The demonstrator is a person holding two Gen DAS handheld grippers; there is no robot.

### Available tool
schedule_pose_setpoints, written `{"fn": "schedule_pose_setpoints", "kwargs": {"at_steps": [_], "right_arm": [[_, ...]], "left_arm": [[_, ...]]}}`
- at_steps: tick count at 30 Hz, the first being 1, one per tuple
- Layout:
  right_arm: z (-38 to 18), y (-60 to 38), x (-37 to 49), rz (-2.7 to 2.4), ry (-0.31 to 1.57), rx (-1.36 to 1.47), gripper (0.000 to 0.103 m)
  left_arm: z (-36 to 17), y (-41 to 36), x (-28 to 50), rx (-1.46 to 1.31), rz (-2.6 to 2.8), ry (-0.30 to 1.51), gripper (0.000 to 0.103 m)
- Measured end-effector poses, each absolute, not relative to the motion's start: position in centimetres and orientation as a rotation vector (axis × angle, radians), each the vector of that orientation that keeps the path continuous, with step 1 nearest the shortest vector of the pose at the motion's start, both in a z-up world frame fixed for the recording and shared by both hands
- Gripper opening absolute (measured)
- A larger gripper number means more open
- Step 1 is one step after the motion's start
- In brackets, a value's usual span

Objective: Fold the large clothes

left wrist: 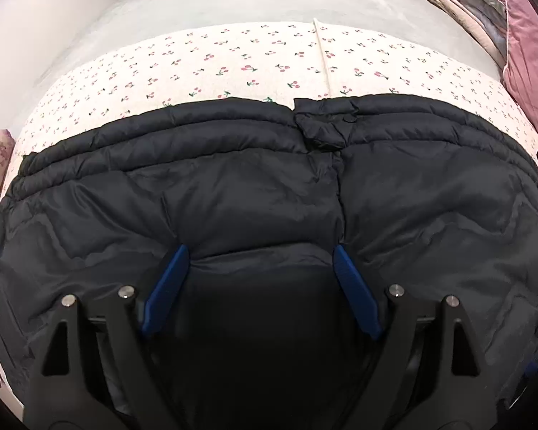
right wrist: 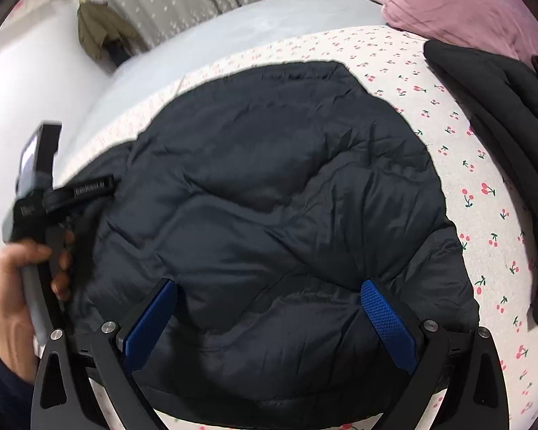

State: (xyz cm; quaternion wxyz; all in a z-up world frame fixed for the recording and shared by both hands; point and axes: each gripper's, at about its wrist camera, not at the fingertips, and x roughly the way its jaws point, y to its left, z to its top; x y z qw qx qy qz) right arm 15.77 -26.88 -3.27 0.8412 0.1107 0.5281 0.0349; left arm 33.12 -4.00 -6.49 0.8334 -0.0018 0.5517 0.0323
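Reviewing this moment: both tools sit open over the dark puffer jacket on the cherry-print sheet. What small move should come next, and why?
Probably lower the left tool a touch and close it on the puffer jacket. Its fingers already straddle a raised ridge of fabric without pinching it, so the jacket is not held. The right tool is open too.

Both tongs (left wrist: 260,256) (right wrist: 269,290) have black arms with silver pivot screws and blue textured pads (right wrist: 387,322). The left hand (right wrist: 14,304) emerges from a dark navy sleeve (right wrist: 7,387).
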Motion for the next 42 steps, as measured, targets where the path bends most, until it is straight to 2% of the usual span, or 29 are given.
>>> {"fn": "schedule_pose_setpoints", "kwargs": {"at_steps": [4, 10, 16, 20, 28, 32, 37, 42], "right_arm": [[-3.6, -26.7, 15.7, 0.067, 1.121, 0.227, 0.103], [-2.8, -27.7, 15.3, 0.070, 1.083, 0.302, 0.103], [-2.2, -28.1, 14.7, 0.062, 1.059, 0.333, 0.103], [-2.1, -28.3, 14.2, 0.051, 1.056, 0.351, 0.103], [0.1, -32.6, 9.4, 0.010, 0.976, 0.554, 0.103], [-1.6, -37.0, 6.1, -0.106, 0.933, 0.797, 0.103], [-6.1, -39.1, 4.6, -0.121, 0.983, 1.029, 0.103], [-5.9, -36.5, 5.7, 0.009, 0.926, 1.035, 0.103]], "left_arm": [[-5.0, -2.2, 32.5, -0.097, 0.038, 1.170, 0.083], [-0.9, -0.7, 23.4, -0.148, -0.042, 1.046, 0.083], [-3.1, -3.2, 16.3, -0.069, -0.147, 1.076, 0.083], [-6.6, -4.0, 16.2, -0.013, -0.120, 1.100, 0.083], [-4.8, -2.3, 15.1, -0.081, -0.130, 1.041, 0.083], [-3.7, -0.8, 14.8, -0.109, -0.113, 0.996, 0.083], [-3.9, 0.2, 15.3, -0.109, -0.083, 0.986, 0.083], [-5.8, -0.5, 16.0, -0.076, -0.081, 1.027, 0.083]]}}
